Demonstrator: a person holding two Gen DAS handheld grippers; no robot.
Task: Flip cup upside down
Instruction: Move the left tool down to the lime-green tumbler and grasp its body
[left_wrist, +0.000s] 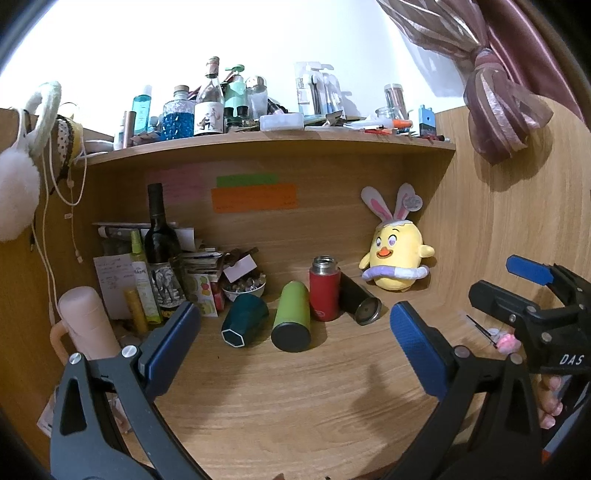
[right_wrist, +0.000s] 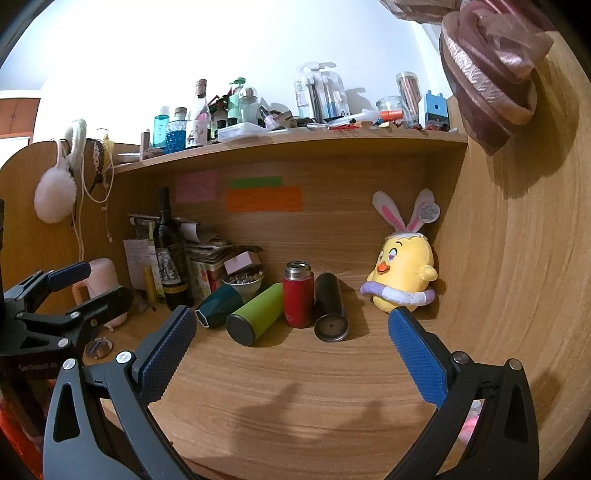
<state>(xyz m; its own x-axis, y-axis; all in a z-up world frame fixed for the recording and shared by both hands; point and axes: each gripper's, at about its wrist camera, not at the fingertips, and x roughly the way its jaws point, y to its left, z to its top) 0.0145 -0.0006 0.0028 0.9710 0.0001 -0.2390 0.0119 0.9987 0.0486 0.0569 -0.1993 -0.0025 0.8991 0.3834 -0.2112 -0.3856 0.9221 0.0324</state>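
Desk (left_wrist: 295, 387): I see wood grain, walled by a shelf (left_wrist: 258, 146) above.
Cups: teal cup (left_wrist: 244, 319) and green cup (left_wrist: 291, 316) lie tipped; red flask (left_wrist: 324, 290) upright.
Clutter: wine bottle (left_wrist: 160, 251), chick plush (left_wrist: 397, 254).
Left tool (left_wrist: 295, 343): fingers apart, empty.
Right tool (right_wrist: 291, 347): fingers apart, empty.

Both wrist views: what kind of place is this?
Probably a bedroom or dorm desk nook, not a kitchen. Wooden desk under a shelf crowded with bottles and toiletries, a yellow chick plush in the corner, sticky notes on the back panel.
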